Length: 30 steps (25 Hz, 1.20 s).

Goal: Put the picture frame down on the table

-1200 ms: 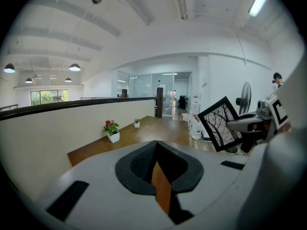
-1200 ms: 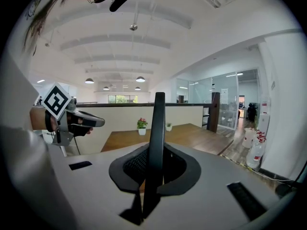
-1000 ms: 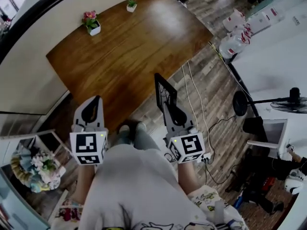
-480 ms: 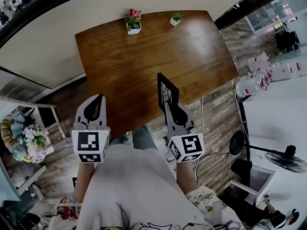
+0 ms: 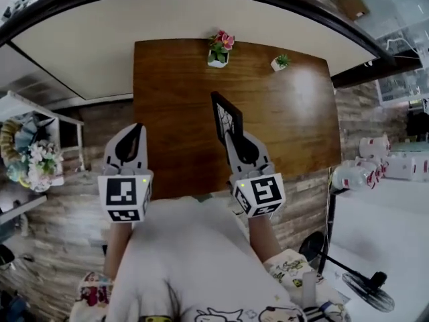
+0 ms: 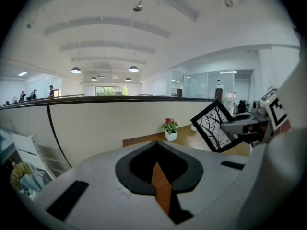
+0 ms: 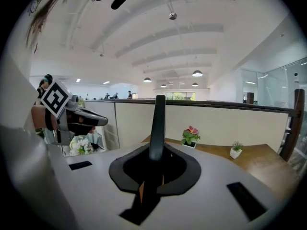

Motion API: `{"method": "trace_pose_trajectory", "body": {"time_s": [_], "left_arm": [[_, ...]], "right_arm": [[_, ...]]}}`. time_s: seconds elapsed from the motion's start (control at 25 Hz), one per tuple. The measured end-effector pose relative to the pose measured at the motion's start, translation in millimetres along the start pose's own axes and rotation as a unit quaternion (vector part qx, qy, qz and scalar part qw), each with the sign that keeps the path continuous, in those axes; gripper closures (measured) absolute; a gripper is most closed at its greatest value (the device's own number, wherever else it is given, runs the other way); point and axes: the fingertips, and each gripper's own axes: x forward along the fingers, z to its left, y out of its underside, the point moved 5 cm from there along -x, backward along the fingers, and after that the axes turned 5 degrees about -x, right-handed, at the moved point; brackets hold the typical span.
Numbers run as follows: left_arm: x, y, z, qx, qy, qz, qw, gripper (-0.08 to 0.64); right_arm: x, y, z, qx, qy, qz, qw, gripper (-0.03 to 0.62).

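Note:
The black picture frame [image 5: 223, 116] stands upright on edge in my right gripper [image 5: 231, 137], which is shut on its lower edge, over the near half of the brown wooden table [image 5: 174, 99]. The right gripper view shows the frame [image 7: 157, 121] edge-on between the jaws of that gripper [image 7: 156, 150]. From the left gripper view, its glazed face with a bare-tree print [image 6: 216, 127] is visible. My left gripper [image 5: 134, 131] hangs beside it at the table's near left edge, jaws together and holding nothing; in its own view the gripper [image 6: 156, 145] shows only a sliver of table between the jaws.
A white pot of pink flowers [image 5: 220, 48] and a small green plant [image 5: 280, 62] stand at the table's far edge against a cream partition wall [image 5: 201, 19]. A shelf with a flower bunch [image 5: 28, 158] is at the left, and water jugs [image 5: 371, 168] and a fan [image 5: 365, 290] at the right.
The person has turned to face the table squarely. Both grippers have come up to its near edge, and the right one has carried the frame from above the floor to above the tabletop.

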Motion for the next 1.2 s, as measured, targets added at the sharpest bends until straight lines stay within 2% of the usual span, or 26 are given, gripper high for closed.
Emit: {"method": "trace_pose_trajectory", "body": {"time_s": [0.32,0.56,0.84,1.2], "left_arm": [[-7,-9,8,-0.022,-0.084,-0.016,0.9961,0.557],[-15,-2,5,-0.033,-0.118,-0.012,0.9923,0.557],[-23,7,1,-0.039,-0.129,-0.006,0.9908,0.557],[-21,9,6,-0.040,-0.106,-0.003,0.9936,0.557]], "right_arm": [[37,-14,-8,-0.028,-0.092,-0.019,0.995,0.569],[42,-17,-12,-0.031,-0.122,-0.029,0.992,0.569],[42,-12,-10,-0.028,-0.134,-0.023,0.990,0.569],[41,-9,-5,-0.004,-0.118,-0.013,0.993,0.569]]}}
